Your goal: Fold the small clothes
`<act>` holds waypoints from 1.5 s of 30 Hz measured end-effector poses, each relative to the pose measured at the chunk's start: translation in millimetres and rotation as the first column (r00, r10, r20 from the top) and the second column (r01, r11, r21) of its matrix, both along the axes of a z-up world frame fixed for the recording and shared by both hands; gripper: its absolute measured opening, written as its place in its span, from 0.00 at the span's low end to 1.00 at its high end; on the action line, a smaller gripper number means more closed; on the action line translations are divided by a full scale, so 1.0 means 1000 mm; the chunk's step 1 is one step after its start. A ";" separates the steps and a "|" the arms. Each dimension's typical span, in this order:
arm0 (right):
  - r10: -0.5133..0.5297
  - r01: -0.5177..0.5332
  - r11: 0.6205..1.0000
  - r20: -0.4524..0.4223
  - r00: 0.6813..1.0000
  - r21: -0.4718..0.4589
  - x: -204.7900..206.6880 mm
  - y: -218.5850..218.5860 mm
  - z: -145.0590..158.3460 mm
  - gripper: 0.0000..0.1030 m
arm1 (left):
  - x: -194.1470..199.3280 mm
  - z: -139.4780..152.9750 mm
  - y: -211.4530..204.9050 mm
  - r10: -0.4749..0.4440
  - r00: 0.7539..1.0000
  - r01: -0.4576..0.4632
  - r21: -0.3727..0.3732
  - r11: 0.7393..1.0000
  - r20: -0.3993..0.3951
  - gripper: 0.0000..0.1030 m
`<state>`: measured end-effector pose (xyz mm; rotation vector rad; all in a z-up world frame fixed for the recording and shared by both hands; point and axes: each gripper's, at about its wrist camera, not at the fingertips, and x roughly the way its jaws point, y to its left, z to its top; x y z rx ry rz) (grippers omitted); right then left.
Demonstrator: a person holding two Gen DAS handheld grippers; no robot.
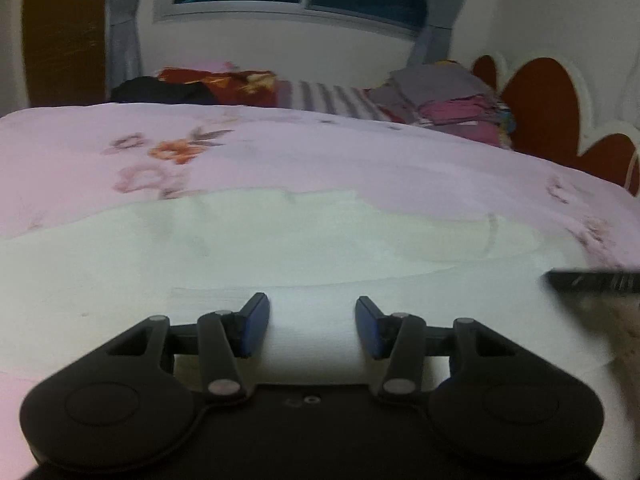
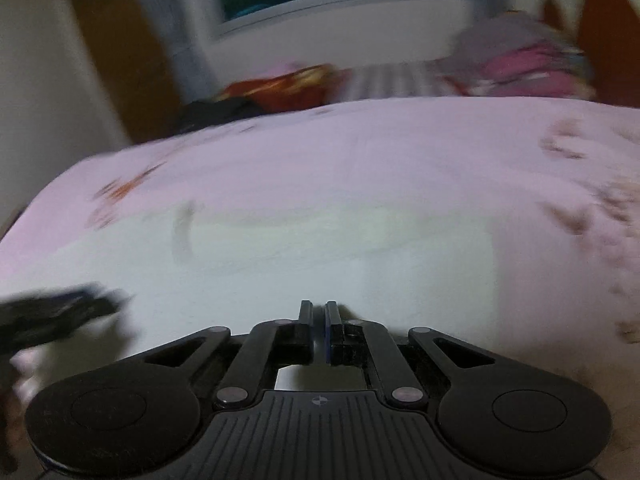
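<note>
A pale white-cream garment [image 1: 280,248] lies spread flat on the pink floral bedsheet [image 1: 320,152]. My left gripper [image 1: 312,299] hovers over its near edge with the jaws apart; only flat cloth shows below the gap, and nothing is pinched. The right gripper's dark tip [image 1: 592,282] pokes in at the right edge. In the right wrist view, which is motion-blurred, my right gripper [image 2: 319,303] is shut over the same garment [image 2: 320,248]. I see no cloth gripped between its pads. The left gripper [image 2: 60,312] is a dark blur at the left.
A stack of folded clothes [image 1: 452,104] sits at the far right of the bed by the brown scalloped headboard [image 1: 540,104]. A red patterned cloth [image 1: 224,84] and a black one [image 1: 160,90] lie at the far left. A window and curtains stand behind.
</note>
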<state>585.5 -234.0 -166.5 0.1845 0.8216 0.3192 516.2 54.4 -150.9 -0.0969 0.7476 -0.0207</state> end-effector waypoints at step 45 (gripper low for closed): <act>-0.184 0.186 0.982 -0.072 0.980 0.023 -0.120 -0.014 0.033 0.02 | -0.100 0.016 0.155 0.174 0.985 -0.171 -0.088 0.981 0.021 0.58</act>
